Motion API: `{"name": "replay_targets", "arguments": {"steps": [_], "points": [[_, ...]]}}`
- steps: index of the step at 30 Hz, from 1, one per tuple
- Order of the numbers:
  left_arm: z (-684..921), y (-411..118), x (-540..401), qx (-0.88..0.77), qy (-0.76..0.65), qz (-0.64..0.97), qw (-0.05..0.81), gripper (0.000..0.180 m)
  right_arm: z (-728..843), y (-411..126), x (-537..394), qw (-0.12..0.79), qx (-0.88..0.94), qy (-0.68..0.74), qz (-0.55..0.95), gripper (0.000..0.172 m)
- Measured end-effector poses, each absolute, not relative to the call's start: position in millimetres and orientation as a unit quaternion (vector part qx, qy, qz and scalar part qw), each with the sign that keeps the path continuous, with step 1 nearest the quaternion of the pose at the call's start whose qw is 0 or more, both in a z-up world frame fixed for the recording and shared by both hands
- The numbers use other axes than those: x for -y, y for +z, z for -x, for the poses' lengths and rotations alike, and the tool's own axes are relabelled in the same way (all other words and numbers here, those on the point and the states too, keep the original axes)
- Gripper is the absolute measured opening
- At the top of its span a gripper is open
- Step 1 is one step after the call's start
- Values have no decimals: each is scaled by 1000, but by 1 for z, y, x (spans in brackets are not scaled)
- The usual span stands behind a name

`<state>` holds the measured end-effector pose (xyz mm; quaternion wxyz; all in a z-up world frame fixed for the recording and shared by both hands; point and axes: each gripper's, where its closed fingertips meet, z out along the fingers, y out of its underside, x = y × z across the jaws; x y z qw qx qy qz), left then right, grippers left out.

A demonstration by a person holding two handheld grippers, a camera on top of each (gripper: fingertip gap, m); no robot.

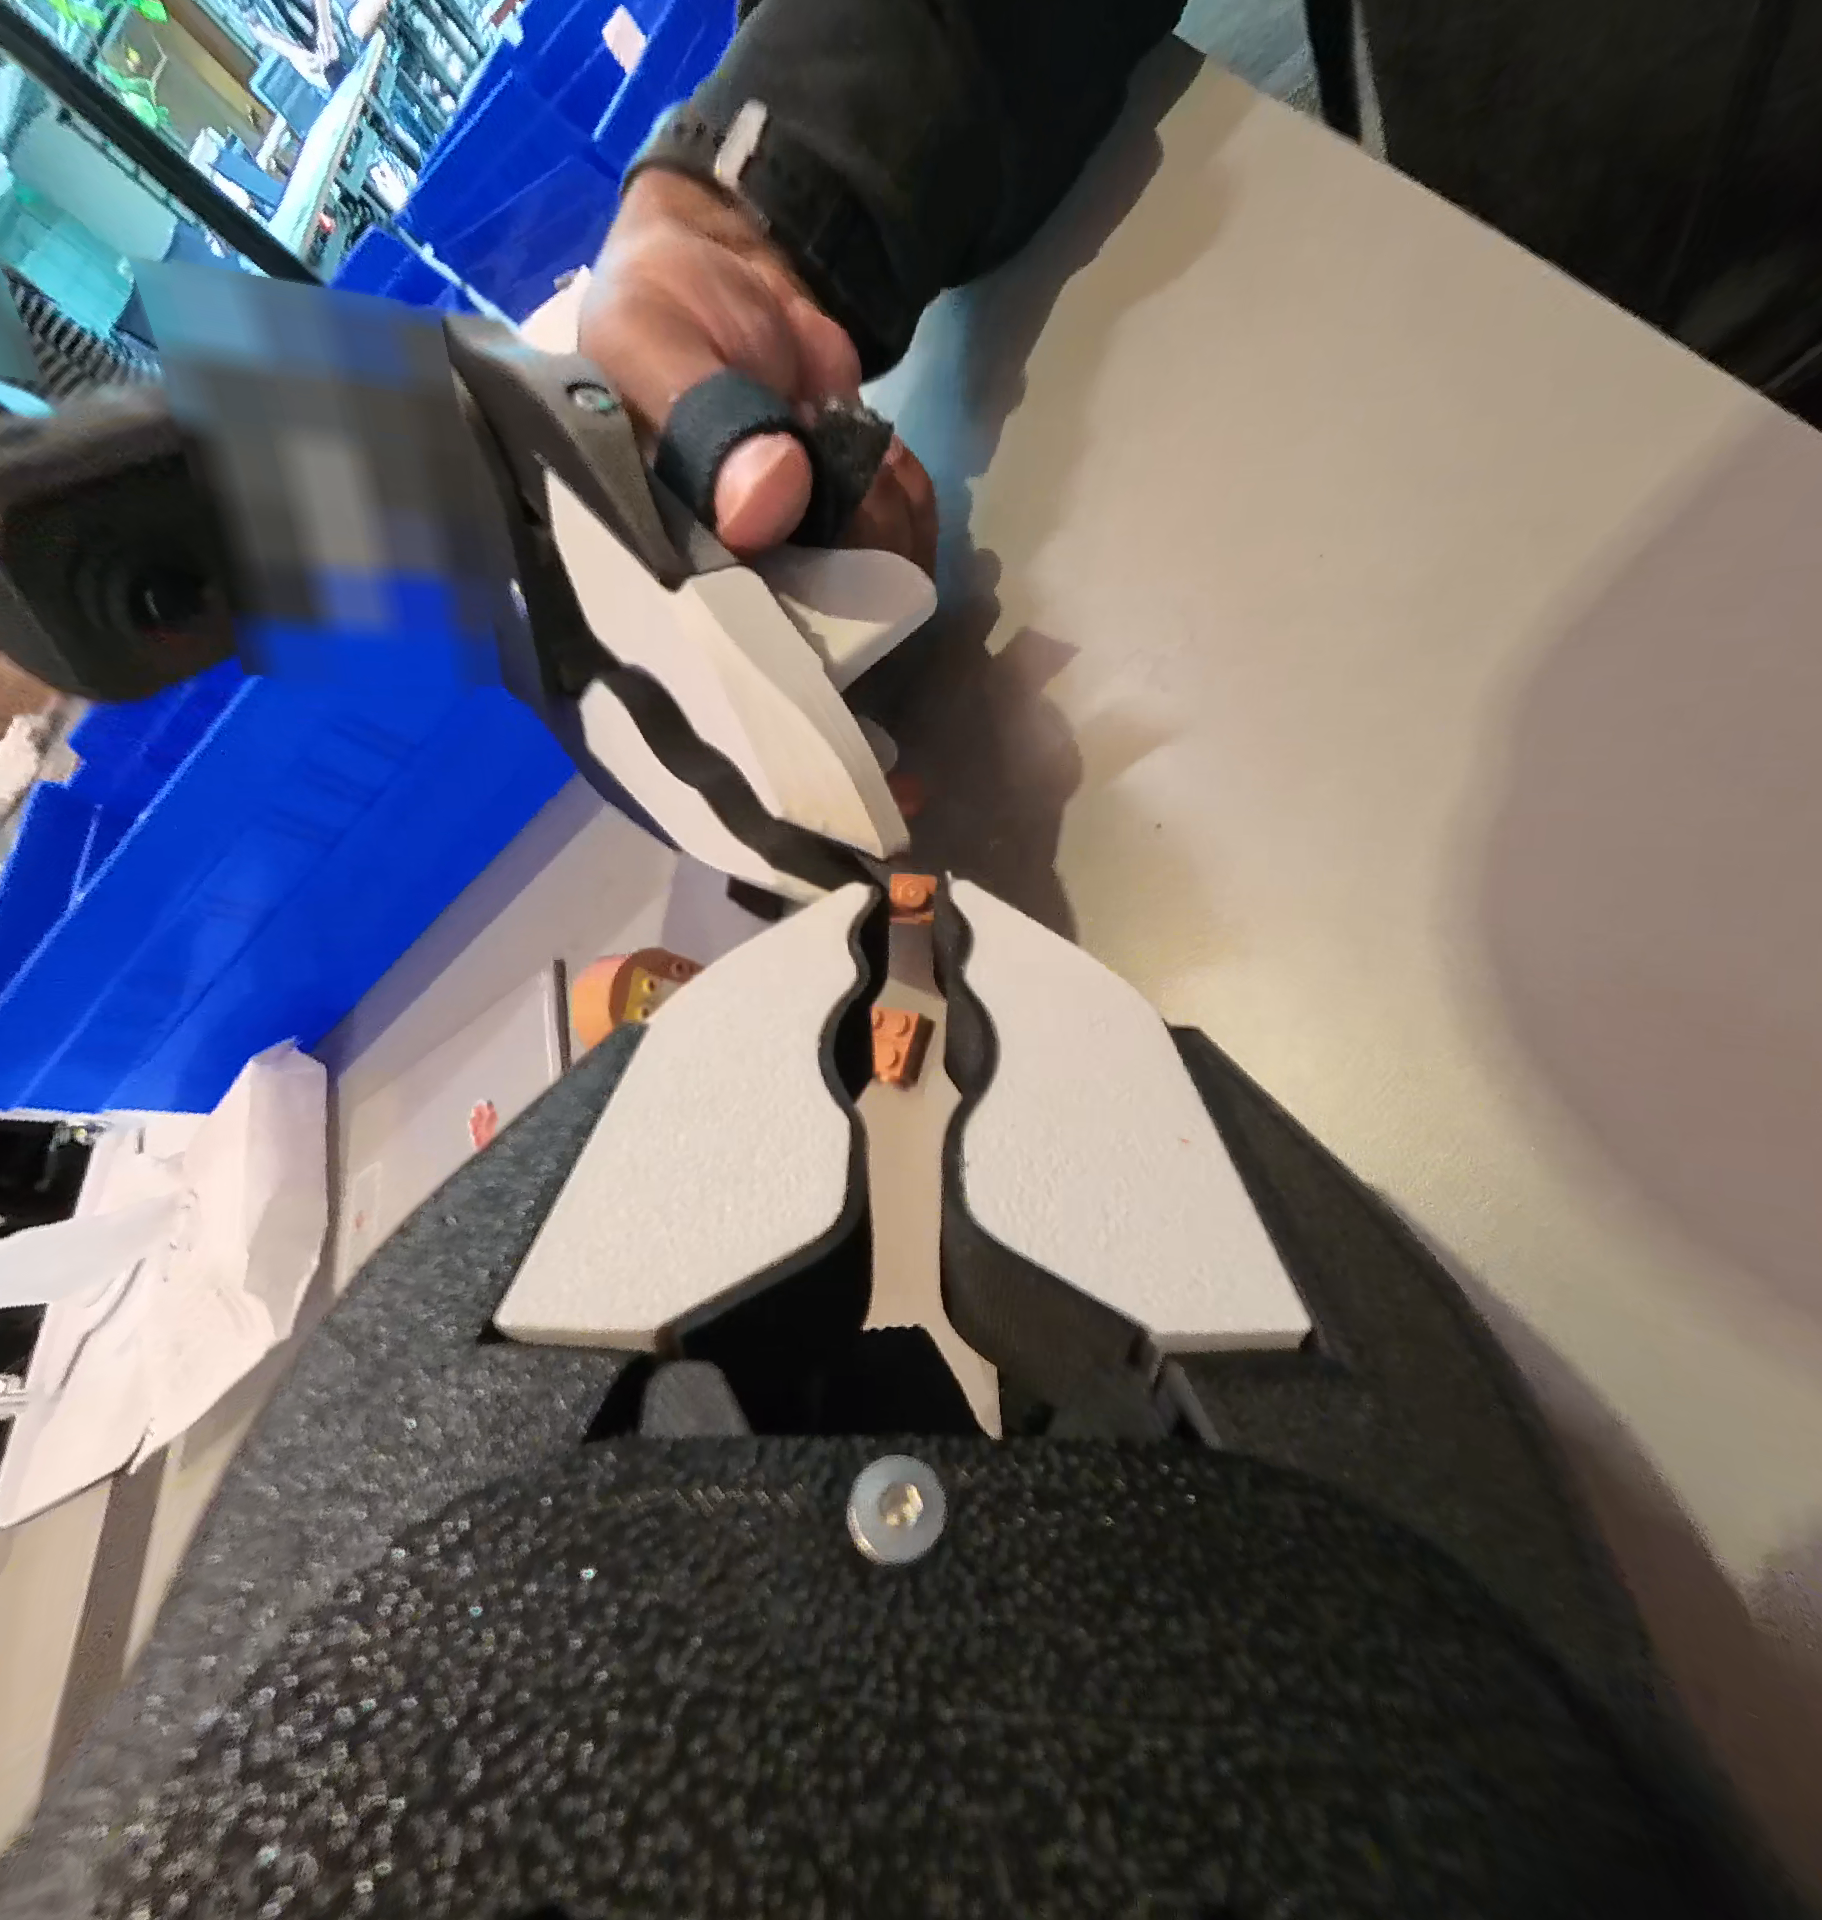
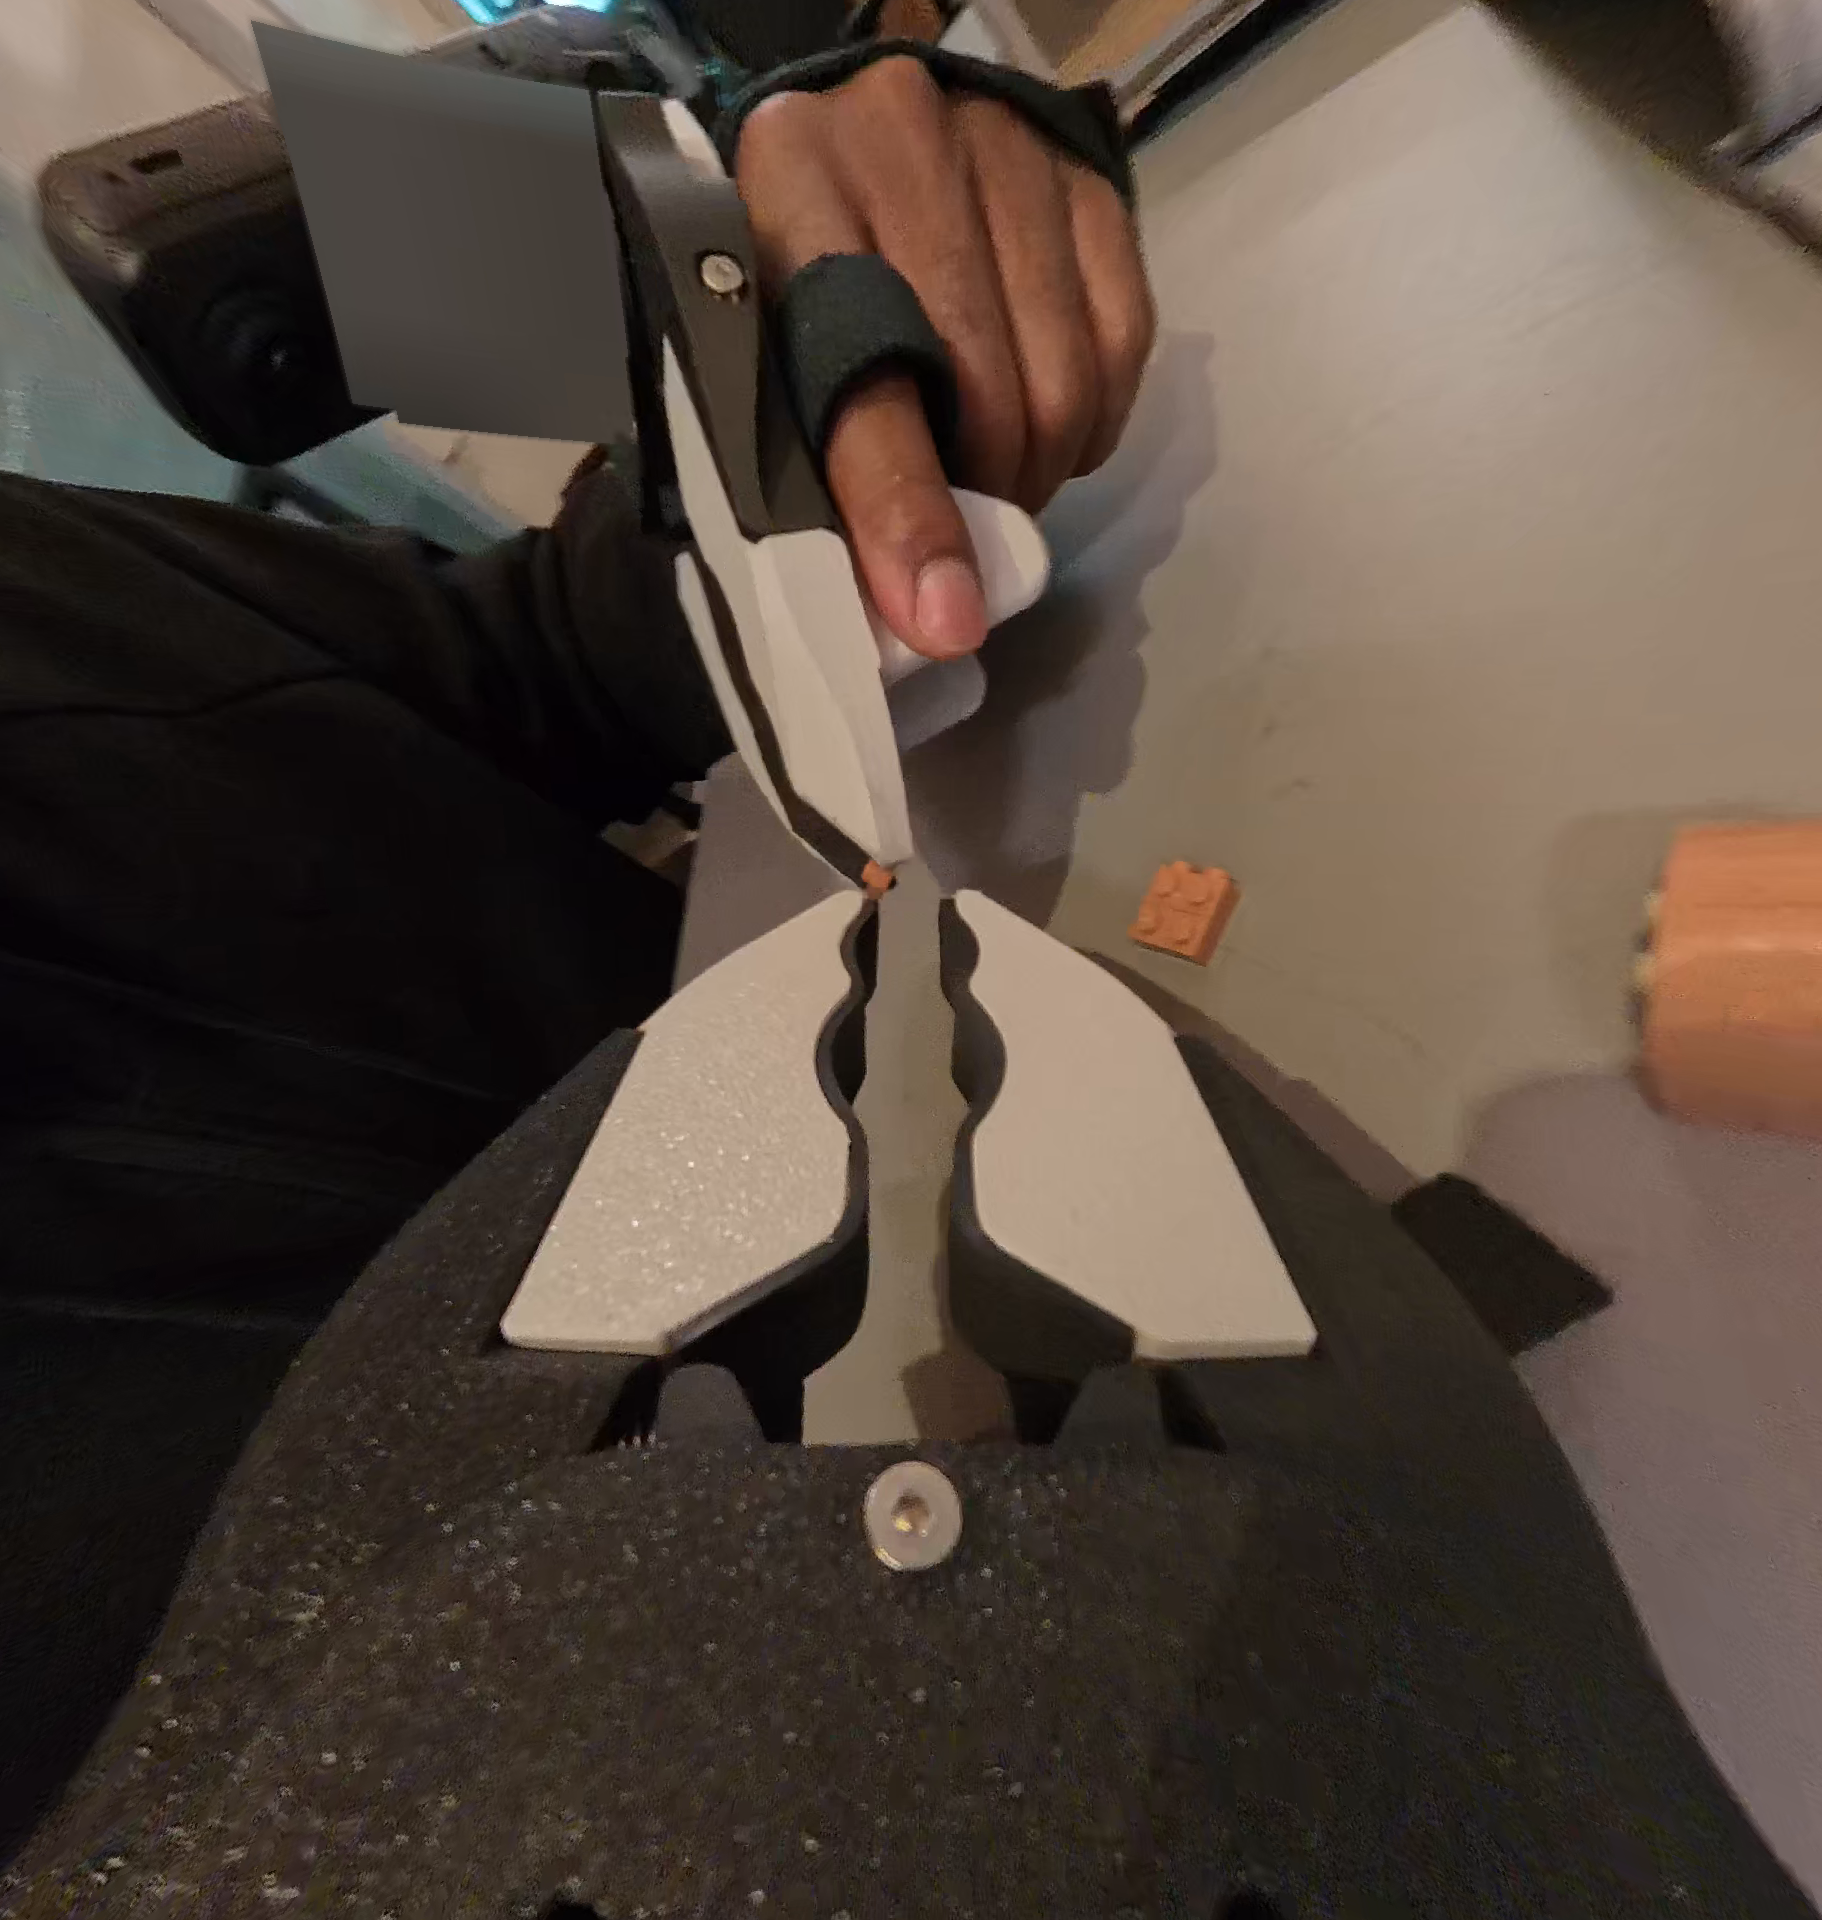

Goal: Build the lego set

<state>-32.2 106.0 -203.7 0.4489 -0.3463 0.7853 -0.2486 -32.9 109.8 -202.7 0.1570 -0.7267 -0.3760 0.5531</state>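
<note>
My left gripper [image 1: 912, 904] is shut on a small orange brick [image 1: 912, 896], with both pads pressed on its sides above the pale table [image 1: 1406, 727]. The right wrist view shows the same brick [image 2: 876, 878] pinched at the left gripper's [image 2: 883, 864] tips. My right gripper [image 2: 907, 902] is open, with only bare table between its fingers; its left fingertip [image 2: 855, 909] is just beside the held brick. In the left wrist view the right gripper [image 1: 879, 857] reaches in from the upper left, tip to tip with mine.
A second orange brick [image 2: 1184, 914] lies loose on the table, and also shows through my left fingers' gap [image 1: 902, 1049]. A larger orange brick-built block [image 2: 1759, 987] sits at the right. Blue bins [image 1: 263, 831] and crumpled white paper [image 1: 159, 1247] are at the left. Only a small space, under 4 cm, lies between the two pairs of fingers. My right gripper's tips are some 10 centimetres from the larger orange brick-built block [image 2: 1759, 987].
</note>
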Motion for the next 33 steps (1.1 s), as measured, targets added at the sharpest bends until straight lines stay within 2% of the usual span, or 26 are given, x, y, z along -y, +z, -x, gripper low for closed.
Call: {"name": "replay_targets", "arguments": {"steps": [5,10,15,21,33], "points": [[38,-218,-124,-786,-219,399,418,8,19,-213,-126,225,392,445,773,9],[42,-234,-136,-785,-198,445,382,8,19,-234,-127,241,422,347,802,9],[44,-236,-143,-775,-195,470,374,8,24,-235,-134,261,410,328,810,11],[45,-234,-149,-765,-190,484,379,8,22,-238,-138,290,421,278,814,22],[45,-232,-151,-757,-195,495,380,8,19,-239,-139,329,427,244,806,25]]}}
